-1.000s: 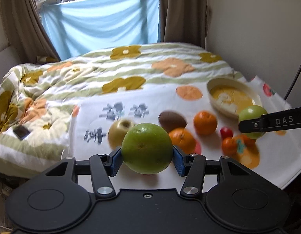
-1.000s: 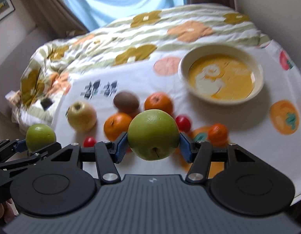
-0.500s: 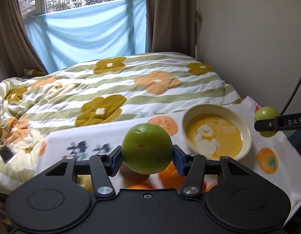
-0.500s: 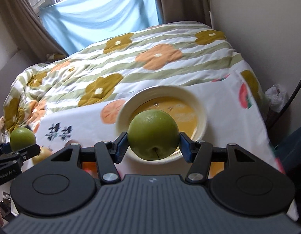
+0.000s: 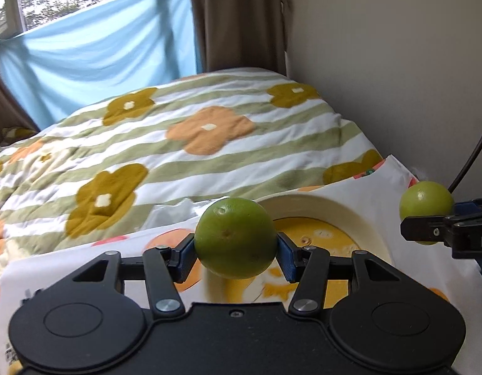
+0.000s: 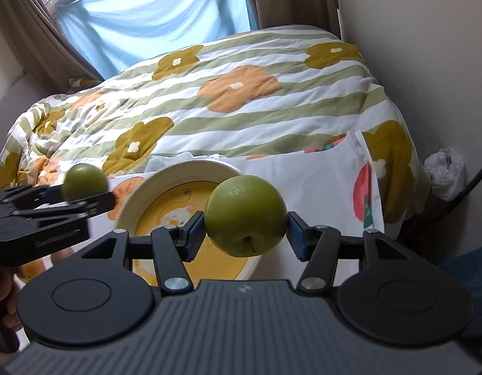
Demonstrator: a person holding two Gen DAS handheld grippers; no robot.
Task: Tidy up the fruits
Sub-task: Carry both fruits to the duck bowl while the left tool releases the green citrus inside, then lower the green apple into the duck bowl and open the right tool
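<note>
My left gripper [image 5: 236,257] is shut on a green orange [image 5: 236,234], which hangs over the near left rim of a cream bowl [image 5: 370,218] with a yellow inside. My right gripper [image 6: 245,239] is shut on a green apple [image 6: 245,212], stem towards the camera, above the bowl's [image 6: 166,176] right side. Each gripper shows in the other's view: the right gripper [image 5: 428,222] with the apple [image 5: 426,203] at the far right, the left gripper [image 6: 84,195] with the orange [image 6: 84,181] at the left. The bowl holds no fruit that I can see.
The bowl stands on a white fruit-print cloth [image 6: 319,181] spread on a bed with a flowered striped quilt [image 5: 209,131]. A wall [image 5: 397,62] runs close along the right. A plastic bag [image 6: 445,168] and a black cable [image 6: 472,181] lie beside the bed.
Both grippers have carried their fruits to the right and forward, from above the loose fruits to above the bowl. The loose fruits have dropped out of view.
</note>
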